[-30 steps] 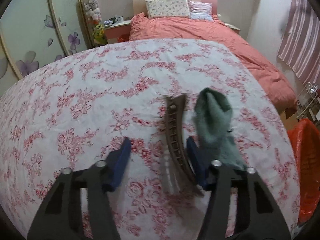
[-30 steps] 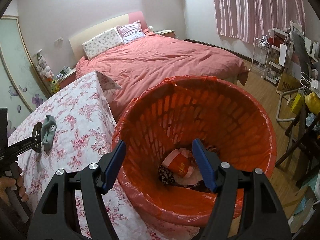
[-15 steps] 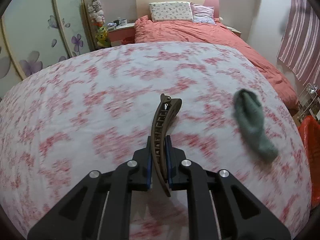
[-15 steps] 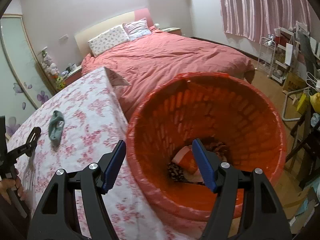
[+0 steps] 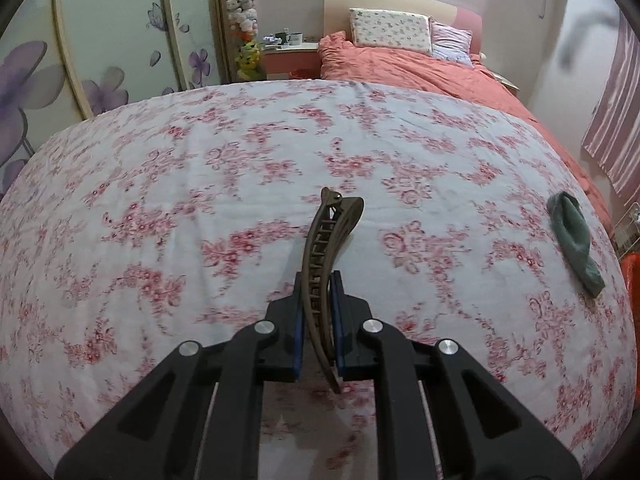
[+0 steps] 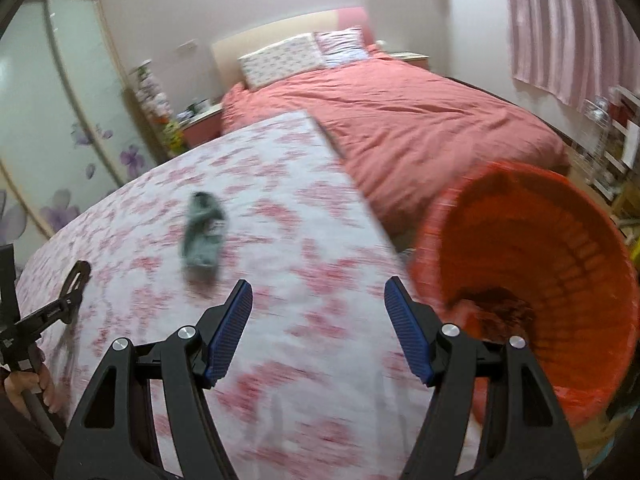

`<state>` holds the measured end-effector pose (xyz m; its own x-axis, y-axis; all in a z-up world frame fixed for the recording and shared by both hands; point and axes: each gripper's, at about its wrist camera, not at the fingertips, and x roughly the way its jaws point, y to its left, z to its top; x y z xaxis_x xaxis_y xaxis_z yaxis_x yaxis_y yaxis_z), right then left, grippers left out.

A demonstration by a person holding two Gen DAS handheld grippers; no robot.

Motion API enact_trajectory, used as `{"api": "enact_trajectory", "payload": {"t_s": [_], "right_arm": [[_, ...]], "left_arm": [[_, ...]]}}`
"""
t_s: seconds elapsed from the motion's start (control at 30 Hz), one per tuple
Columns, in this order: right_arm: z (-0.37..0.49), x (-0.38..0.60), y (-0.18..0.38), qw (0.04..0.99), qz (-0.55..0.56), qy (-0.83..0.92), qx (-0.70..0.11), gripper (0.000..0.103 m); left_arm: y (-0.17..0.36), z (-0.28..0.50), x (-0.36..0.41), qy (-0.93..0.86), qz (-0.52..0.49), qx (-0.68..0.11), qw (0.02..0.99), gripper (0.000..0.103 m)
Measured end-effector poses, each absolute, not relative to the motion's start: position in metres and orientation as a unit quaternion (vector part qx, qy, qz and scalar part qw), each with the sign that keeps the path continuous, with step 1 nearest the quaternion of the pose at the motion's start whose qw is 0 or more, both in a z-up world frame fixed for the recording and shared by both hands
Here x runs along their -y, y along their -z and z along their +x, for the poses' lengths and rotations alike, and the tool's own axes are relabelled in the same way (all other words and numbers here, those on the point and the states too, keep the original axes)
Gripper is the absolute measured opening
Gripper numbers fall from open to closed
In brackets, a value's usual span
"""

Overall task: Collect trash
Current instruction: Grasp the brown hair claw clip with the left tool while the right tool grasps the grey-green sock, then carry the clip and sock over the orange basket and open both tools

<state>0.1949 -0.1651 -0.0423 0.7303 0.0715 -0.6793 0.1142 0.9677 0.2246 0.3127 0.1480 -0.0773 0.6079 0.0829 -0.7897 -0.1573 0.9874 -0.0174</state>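
My left gripper (image 5: 317,280) is shut on a long brown hair clip (image 5: 326,248), which sticks forward and up above the floral cloth (image 5: 160,208). The same clip (image 6: 76,278) shows at the far left of the right wrist view, held by the left gripper (image 6: 60,305). A green sock (image 5: 574,242) lies on the cloth to the right; it is blurred in the right wrist view, the sock (image 6: 202,236) ahead and left of my right gripper (image 6: 318,304). That gripper stands open and empty over the cloth (image 6: 320,340). The orange basket (image 6: 592,216) with trash inside sits at the right.
A bed with a coral quilt (image 6: 420,120) lies beyond the floral cloth's far edge. A wardrobe with purple flower doors (image 5: 100,40) stands at the left, a nightstand (image 5: 290,56) beside it. Striped curtains (image 6: 560,20) and racks fill the right side.
My left gripper closed on the hair clip and carried it left, away from the sock. My right gripper swung left from above the basket to over the floral cloth, jaws unchanged.
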Motion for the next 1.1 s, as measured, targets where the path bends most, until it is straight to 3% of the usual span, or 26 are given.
{"api": "enact_trajectory", "payload": {"t_s": [0.5, 0.8, 0.87, 0.93, 1.03, 1.1], "right_arm": [[0.281, 0.087, 0.06, 0.905, 0.09, -0.017, -0.414, 0.064], [0.28, 0.086, 0.067, 0.904, 0.075, -0.004, -0.421, 0.058], [0.281, 0.087, 0.067, 0.904, 0.076, -0.002, -0.42, 0.054], [0.281, 0.087, 0.067, 0.904, 0.074, -0.003, -0.42, 0.038], [0.279, 0.086, 0.066, 0.906, 0.065, -0.01, -0.418, 0.014], [0.275, 0.088, 0.064, 0.906, 0.07, -0.019, -0.417, 0.01]], "left_arm": [[0.079, 0.309, -0.156, -0.036, -0.058, -0.431, 0.9, 0.015], [0.079, 0.309, -0.154, -0.024, -0.061, -0.43, 0.9, 0.024], [0.079, 0.309, -0.154, -0.025, -0.06, -0.431, 0.9, 0.024], [0.079, 0.31, -0.153, -0.026, -0.056, -0.431, 0.9, 0.024], [0.079, 0.312, -0.149, -0.029, -0.048, -0.433, 0.899, 0.014], [0.077, 0.312, -0.151, -0.021, -0.059, -0.436, 0.898, 0.013]]}}
